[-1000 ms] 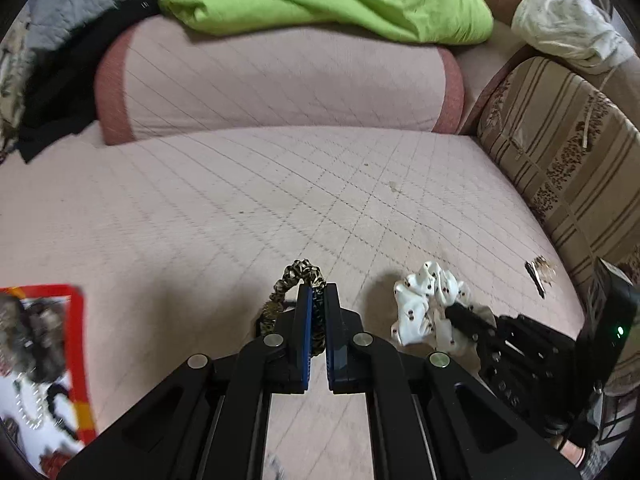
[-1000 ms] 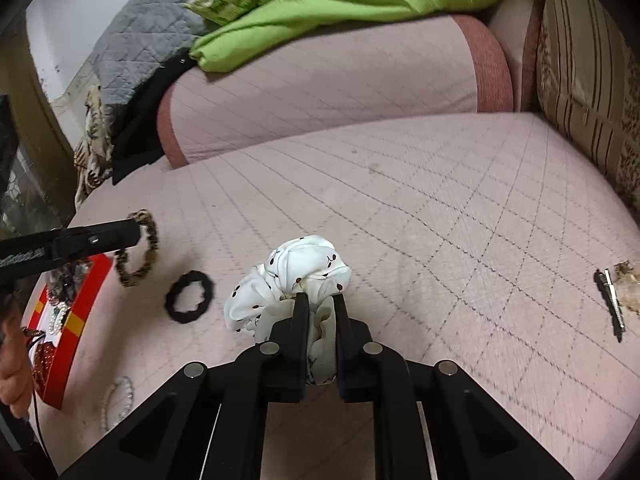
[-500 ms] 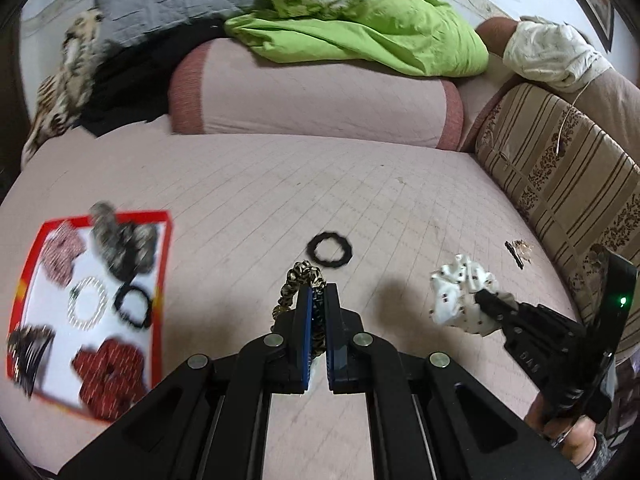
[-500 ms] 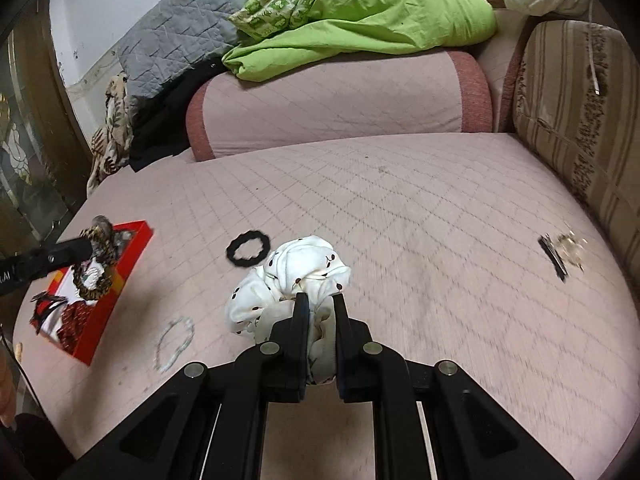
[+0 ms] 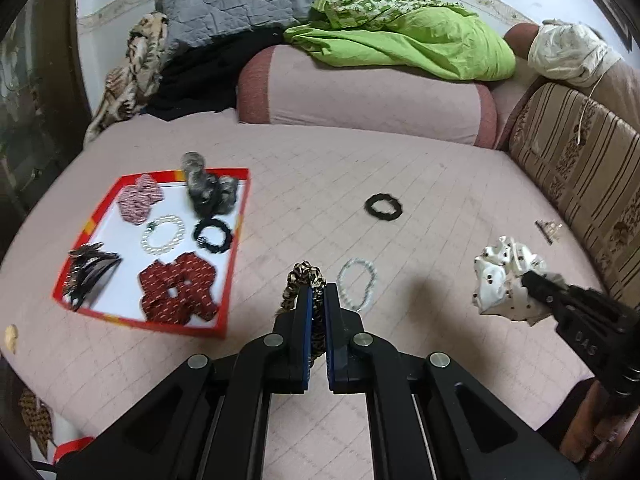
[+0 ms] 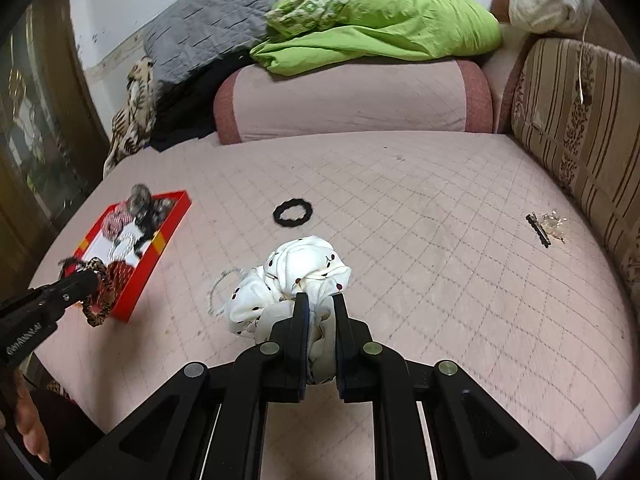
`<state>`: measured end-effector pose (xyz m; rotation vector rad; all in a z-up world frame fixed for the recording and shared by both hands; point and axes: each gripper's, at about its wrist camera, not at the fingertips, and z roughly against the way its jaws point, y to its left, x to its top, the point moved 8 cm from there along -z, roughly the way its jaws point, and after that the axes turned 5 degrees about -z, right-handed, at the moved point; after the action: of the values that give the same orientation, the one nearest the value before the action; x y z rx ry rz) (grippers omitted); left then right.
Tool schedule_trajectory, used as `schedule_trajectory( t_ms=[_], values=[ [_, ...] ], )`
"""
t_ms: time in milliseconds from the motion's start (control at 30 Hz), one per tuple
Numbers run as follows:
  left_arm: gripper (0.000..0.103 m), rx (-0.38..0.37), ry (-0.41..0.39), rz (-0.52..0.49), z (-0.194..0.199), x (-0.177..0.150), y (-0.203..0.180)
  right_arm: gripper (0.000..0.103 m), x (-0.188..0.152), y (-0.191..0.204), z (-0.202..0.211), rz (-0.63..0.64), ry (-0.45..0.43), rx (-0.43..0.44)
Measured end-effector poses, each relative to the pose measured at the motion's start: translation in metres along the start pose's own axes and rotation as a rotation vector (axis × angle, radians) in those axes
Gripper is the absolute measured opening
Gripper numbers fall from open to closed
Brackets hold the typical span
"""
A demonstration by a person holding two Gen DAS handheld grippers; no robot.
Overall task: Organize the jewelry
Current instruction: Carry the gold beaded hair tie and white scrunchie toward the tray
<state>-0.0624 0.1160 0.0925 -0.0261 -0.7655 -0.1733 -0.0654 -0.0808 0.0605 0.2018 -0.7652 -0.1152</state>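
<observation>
The left tongs [image 5: 316, 292] are closed tight on a leopard-print scrunchie [image 5: 302, 280] and hold it in the air above the pink quilted bed [image 5: 440, 200]. The right tongs [image 6: 320, 304] are closed on a white scrunchie with small dark dots [image 6: 296, 272], which bulges out in front of the jaws, also lifted from the bed.

On the left side of the bed lies a red-rimmed tray [image 5: 236, 248] with a white bottom. In it are a dark red scrunchie [image 5: 178, 292], a black scrunchie [image 5: 214, 234], a pearl bracelet [image 5: 163, 235], a pink scrunchie [image 5: 140, 202], a grey one [image 5: 208, 190] at the far edge, and dark hair clips [image 5: 90, 268] at the near left.

Loose on the bed lie a clear bead bracelet [image 5: 357, 282] just beyond the left tongs, a black hair tie [image 6: 293, 212] farther away near the middle, and a hair clip with something pale beside it [image 6: 546, 226] at the right, near the striped cushion [image 6: 580, 120]. A green cloth [image 6: 380, 28] lies on the far bolster.
</observation>
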Motion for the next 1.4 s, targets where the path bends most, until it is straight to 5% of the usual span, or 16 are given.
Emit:
schedule_trajectory(
  t_ms=[400, 900, 1400],
  values=[
    [0.005, 0.134, -0.041, 0.006, 0.024, -0.008, 0.028, 0.011, -0.020, 0.039, 0.012, 0.092, 0.026, -0.060],
    [0.005, 0.145, -0.032, 0.050, 0.027, -0.019, 0.041, 0.012, -0.027, 0.064, 0.017, 0.139, 0.030, -0.129],
    [0.005, 0.190, -0.019, 0.099, 0.023, -0.018, 0.076, 0.012, -0.007, 0.107, 0.010, 0.237, 0.021, -0.107]
  ],
)
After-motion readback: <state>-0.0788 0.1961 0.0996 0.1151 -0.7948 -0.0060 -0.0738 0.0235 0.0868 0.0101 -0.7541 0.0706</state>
